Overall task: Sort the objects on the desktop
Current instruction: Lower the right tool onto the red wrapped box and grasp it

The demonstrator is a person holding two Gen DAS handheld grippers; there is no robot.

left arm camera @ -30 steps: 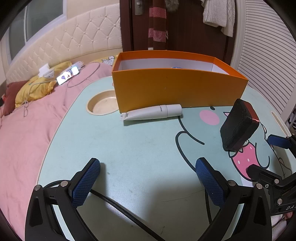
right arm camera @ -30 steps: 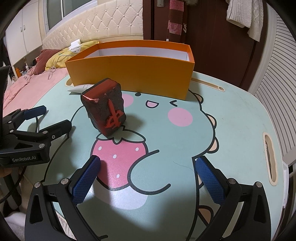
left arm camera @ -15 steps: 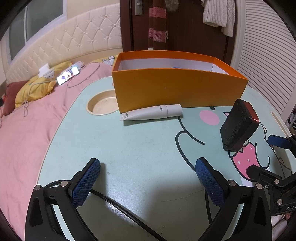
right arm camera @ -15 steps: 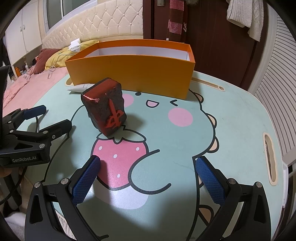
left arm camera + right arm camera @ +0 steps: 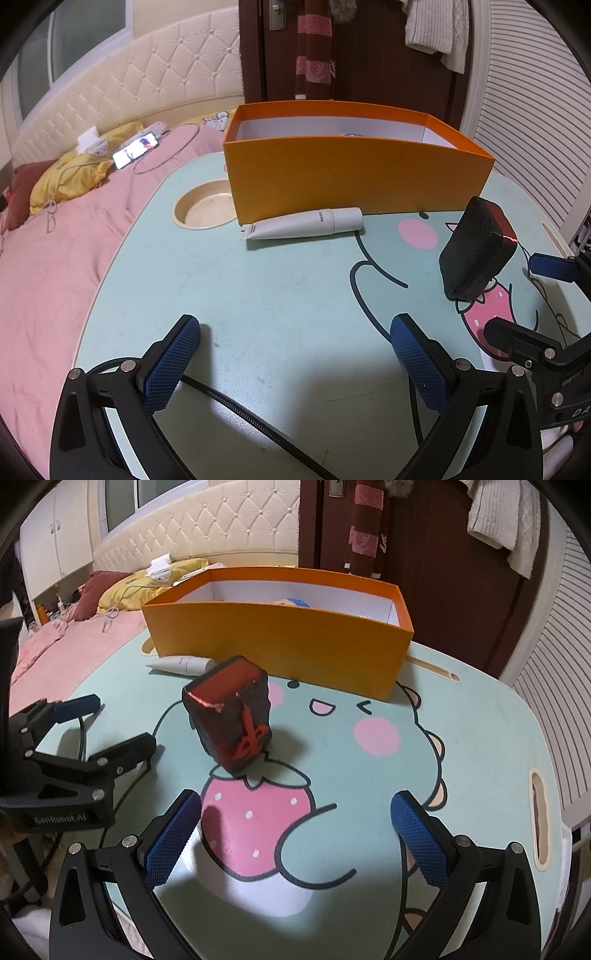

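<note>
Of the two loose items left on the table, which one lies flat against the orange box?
The white tube lies on its side along the orange box's front wall; the black-and-red block stands apart, nearer the grippers.

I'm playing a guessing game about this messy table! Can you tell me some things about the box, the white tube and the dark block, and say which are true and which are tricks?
1. The white tube lies on the table just in front of the orange box. True.
2. The dark block with the red mark is inside the orange box. False: it sits tilted on the table, out in front of the box.
3. The right gripper is holding the dark block. False: its jaws are wide open and empty.
4. The left gripper is open and holds nothing. True.
5. The orange box has a lid on. False: its top is open.
</note>
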